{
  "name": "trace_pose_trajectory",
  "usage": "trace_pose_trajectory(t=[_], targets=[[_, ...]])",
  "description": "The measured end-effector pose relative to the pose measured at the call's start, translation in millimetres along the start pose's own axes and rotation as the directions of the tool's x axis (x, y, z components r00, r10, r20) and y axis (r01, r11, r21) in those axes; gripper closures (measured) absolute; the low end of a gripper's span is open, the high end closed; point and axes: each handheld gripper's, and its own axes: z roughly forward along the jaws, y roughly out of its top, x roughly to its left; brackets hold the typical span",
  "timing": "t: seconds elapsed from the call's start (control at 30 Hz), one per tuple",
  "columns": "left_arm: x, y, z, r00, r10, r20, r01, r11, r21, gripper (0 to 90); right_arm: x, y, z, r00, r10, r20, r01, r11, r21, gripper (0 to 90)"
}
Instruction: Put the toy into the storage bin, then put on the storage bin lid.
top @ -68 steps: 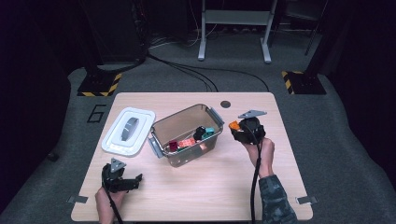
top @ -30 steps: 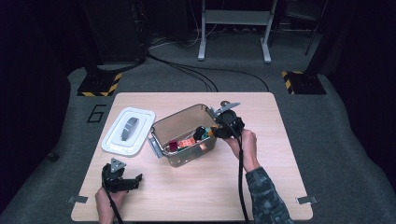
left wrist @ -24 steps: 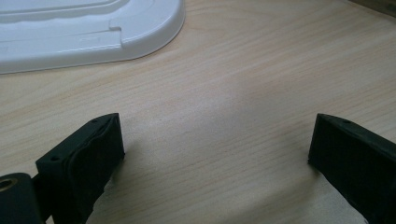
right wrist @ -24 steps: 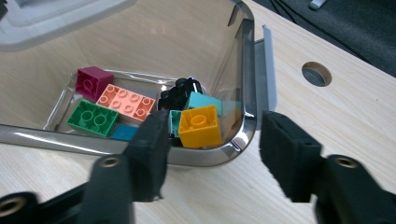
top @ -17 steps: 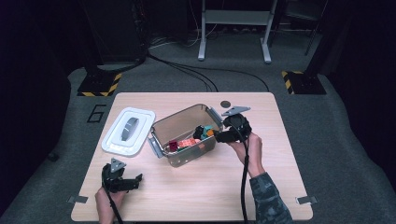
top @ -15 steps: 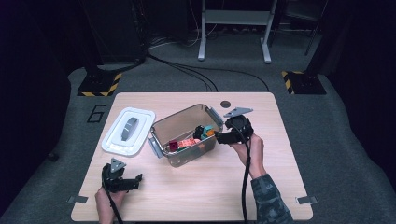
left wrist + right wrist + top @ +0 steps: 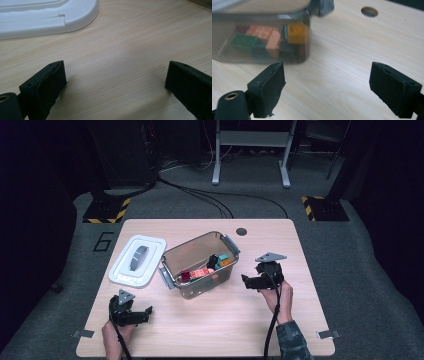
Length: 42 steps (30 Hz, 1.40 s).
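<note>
Clear bin (image 7: pixel 200 270) of bricks (image 7: pixel 207 269) centre frame; my right gripper (image 7: pixel 248 281), jaws just spread, empty, beside it; left gripper (image 7: pixel 142 312) released; lid (image 7: pixel 137 261) next, I judge.

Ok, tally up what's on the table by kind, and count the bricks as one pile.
Clear bin: 1
White lid: 1
Pile of bricks in the bin: 1
Handheld grippers, left and right: 2
Total: 5

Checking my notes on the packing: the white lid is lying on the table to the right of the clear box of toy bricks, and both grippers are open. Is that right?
Not quite. The high view shows the white lid lying left of the clear box, not right. The rest holds: toy bricks inside, left gripper and right gripper open.
</note>
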Motion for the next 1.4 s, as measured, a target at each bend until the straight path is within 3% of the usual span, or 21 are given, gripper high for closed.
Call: trace_pose_trajectory(t=[0.2, 0.33, 0.67, 0.77, 0.83, 0.97, 1.0, 1.13, 1.2, 1.3, 1.4], targets=[[0.0, 0.0, 0.0, 1.0000, 0.000, 0.000, 0.000, 1.0000, 0.000, 3.0, -4.6, -22.1, 11.0, 0.9997, 0.024, -0.003, -0.023, 1.000, 0.017, 9.2], [0.0, 0.0, 0.0, 1.0000, 0.000, 0.000, 0.000, 1.0000, 0.000, 3.1, -8.9, -47.9, 25.8, 0.9983, 0.058, -0.005, -0.057, 0.997, 0.056, 3.2], [0.6, 0.2, -0.1, 1.0000, 0.008, -0.001, -0.008, 1.0000, 0.002, 3.0, -17.0, -76.3, 38.6, 0.9924, 0.119, 0.031, -0.122, 0.988, 0.090, 0.2], [0.6, 0.2, -0.1, 1.0000, 0.008, 0.000, -0.008, 1.0000, 0.002, 3.1, -18.6, -80.7, 40.0, 0.9936, 0.107, 0.037, -0.110, 0.989, 0.094, 0.1], [0.6, 0.2, -0.1, 1.0000, 0.008, 0.000, -0.008, 1.0000, 0.002, 3.1, -20.5, -84.1, 40.8, 0.9918, 0.124, 0.030, -0.127, 0.988, 0.091, 0.0], [0.6, 0.2, -0.1, 1.0000, 0.008, -0.001, -0.008, 1.0000, 0.002, 3.1, -21.7, -88.0, 40.3, 0.9916, 0.117, 0.055, -0.121, 0.989, 0.080, 0.0], [0.5, -0.1, 0.4, 1.0000, 0.006, -0.001, -0.006, 1.0000, -0.007, 3.1, -21.5, -89.5, 41.0, 0.9929, 0.095, 0.071, -0.101, 0.992, 0.076, 0.0], [0.7, 0.4, -0.6, 0.9999, 0.014, -0.001, -0.014, 0.9999, 0.004, 3.0, -22.7, -92.8, 41.8, 0.9933, 0.091, 0.072, -0.094, 0.994, 0.048, 0.0], [-0.1, -0.4, 0.5, 1.0000, 0.006, -0.007, -0.006, 0.9998, -0.018, 3.1, -23.7, -92.8, 42.3, 0.9952, 0.068, 0.070, -0.071, 0.996, 0.049, 0.0], [-1.0, -0.1, -0.3, 0.9998, 0.017, -0.010, -0.017, 0.9996, -0.024, 5.5, -23.3, -92.2, 42.9, 0.9950, 0.073, 0.067, -0.077, 0.996, 0.046, 0.0], [2.8, 3.6, -3.6, 0.9997, 0.022, 0.010, -0.022, 0.9994, -0.028, 5.9, -23.9, -92.0, 43.1, 0.9957, 0.070, 0.061, -0.073, 0.996, 0.047, 0.0]])
